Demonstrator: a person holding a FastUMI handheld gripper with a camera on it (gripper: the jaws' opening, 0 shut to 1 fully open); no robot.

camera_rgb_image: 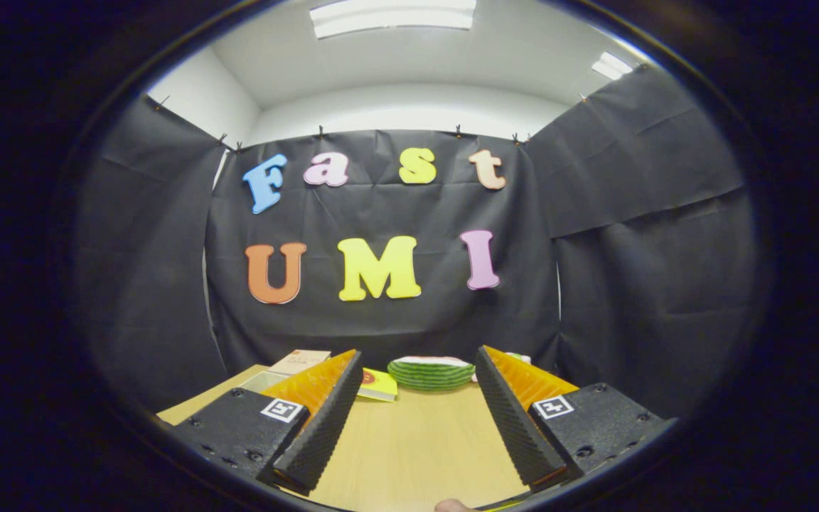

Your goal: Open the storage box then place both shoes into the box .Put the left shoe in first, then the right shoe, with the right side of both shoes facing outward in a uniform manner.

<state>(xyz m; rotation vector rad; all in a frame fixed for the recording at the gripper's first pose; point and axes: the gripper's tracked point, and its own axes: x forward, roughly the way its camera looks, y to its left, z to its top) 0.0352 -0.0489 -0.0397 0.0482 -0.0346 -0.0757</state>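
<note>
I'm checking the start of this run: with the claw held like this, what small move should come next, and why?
Probably tilt the open claw down and ease forward: its fingers are spread over bare light wooden table, and only a green striped rounded object and flat booklets lie beyond.

Black cloth (381,320) hangs as the booth's wall on three sides, pinned along its top edge with small clips. Above it rise white room walls (409,110) and a white ceiling carrying two lit rectangular light panels (392,14). Below, a light wooden table (416,448) runs back to the cloth.
</note>
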